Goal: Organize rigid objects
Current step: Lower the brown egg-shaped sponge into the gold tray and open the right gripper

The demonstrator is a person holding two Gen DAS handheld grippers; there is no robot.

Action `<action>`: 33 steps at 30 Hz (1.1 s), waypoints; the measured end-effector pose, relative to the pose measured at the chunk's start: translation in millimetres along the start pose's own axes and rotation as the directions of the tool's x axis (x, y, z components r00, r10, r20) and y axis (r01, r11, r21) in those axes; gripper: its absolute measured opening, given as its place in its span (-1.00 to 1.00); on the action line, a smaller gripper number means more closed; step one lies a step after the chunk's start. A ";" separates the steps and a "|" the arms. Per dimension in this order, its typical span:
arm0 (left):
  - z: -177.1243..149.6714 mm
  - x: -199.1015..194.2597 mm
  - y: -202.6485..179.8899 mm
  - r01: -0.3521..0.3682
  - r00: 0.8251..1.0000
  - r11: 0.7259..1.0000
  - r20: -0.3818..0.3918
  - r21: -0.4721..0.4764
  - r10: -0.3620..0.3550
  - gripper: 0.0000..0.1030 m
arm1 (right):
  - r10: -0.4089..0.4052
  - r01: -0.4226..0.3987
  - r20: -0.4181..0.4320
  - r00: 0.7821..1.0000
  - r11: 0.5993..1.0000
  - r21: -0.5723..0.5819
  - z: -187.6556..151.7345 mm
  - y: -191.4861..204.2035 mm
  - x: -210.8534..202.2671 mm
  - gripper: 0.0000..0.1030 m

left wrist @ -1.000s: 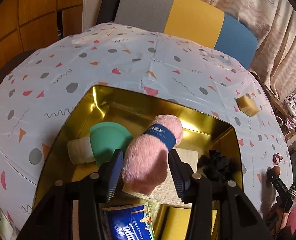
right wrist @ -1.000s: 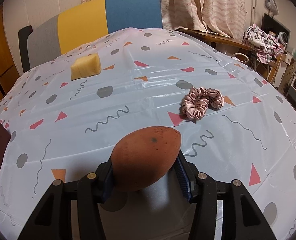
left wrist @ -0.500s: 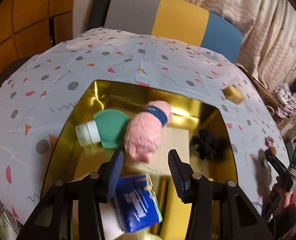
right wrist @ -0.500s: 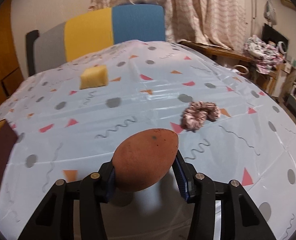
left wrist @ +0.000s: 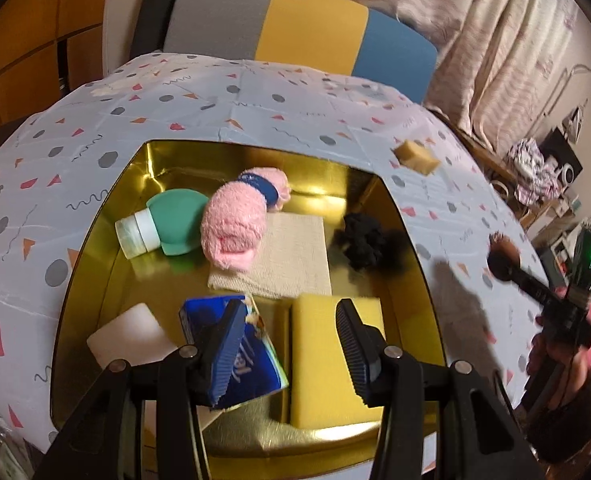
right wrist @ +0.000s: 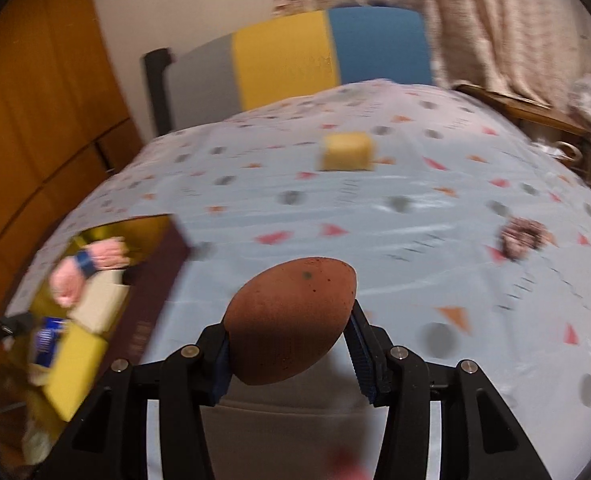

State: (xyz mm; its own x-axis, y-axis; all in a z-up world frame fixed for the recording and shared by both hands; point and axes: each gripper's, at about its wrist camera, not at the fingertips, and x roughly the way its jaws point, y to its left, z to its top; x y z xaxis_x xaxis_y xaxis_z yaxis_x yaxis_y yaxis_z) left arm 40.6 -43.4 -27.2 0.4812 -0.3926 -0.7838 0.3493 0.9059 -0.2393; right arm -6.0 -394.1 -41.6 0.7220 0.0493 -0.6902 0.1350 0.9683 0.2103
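Here we see our right gripper (right wrist: 291, 344) clamped on a brown egg-shaped sponge (right wrist: 291, 320): the sponge sits squarely between the two blue pads, its rounded nose sticking out forward and upward past the fingertips, its sides pressed by both pads. It is carried clear above the patterned tablecloth (right wrist: 375, 216). In the left wrist view the same sponge (left wrist: 503, 258) shows off to the right of the gold box (left wrist: 415, 240), over the cloth and outside the box wall.

Our left gripper (left wrist: 291, 340) stands partly open with nothing between its pads; it hangs over the near half of the box, above a blue packet (left wrist: 255, 368) and a flat yellow sponge (left wrist: 327, 360).

Deeper in the box lie a pink rolled towel with a blue band (left wrist: 235, 220), resting partly on a beige cloth (left wrist: 291, 256), a green-and-white bottle (left wrist: 159, 228) on its side just left of the towel, a black scrunchie (left wrist: 363, 240) by the right wall, and a white block (left wrist: 131, 336) at the near left.

On the tablecloth, well apart from the box, sit a small yellow sponge cube (right wrist: 347, 152) and a pink scrunchie (right wrist: 523, 236). A striped chair back (right wrist: 295, 64) stands behind the table.
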 end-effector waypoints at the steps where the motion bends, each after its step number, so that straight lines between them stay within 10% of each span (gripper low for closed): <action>1: -2.0 -1.3 -0.2 -0.003 1.000 1.000 0.001 0.005 0.003 -0.08 | 0.025 -0.025 -0.003 1.000 1.000 -0.012 4.0 12.8 1.1 -0.03; 15: -17.4 -36.9 48.4 -0.048 0.998 0.998 0.044 -0.044 0.050 -0.08 | 0.110 -0.140 -0.168 0.980 0.974 -0.178 53.1 169.0 86.6 -0.02; 24: -24.8 -46.4 72.6 -0.062 0.997 0.993 0.037 -0.101 0.066 -0.08 | 0.046 -0.086 -0.221 0.974 0.981 -0.174 58.6 177.4 132.9 0.13; 33: -22.7 -38.6 58.8 -0.033 0.999 0.996 0.020 -0.087 0.035 -0.08 | 0.125 -0.127 -0.035 0.992 0.988 -0.083 69.2 152.8 67.8 0.55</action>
State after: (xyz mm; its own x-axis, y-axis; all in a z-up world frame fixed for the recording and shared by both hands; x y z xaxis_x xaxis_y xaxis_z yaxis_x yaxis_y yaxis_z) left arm 24.3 28.6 -24.1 0.5091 -0.3636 -0.7802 0.2615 0.9289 -0.2622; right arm 110.5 -259.7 -8.3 0.7089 0.1780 -0.6824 -0.0149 0.9712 0.2378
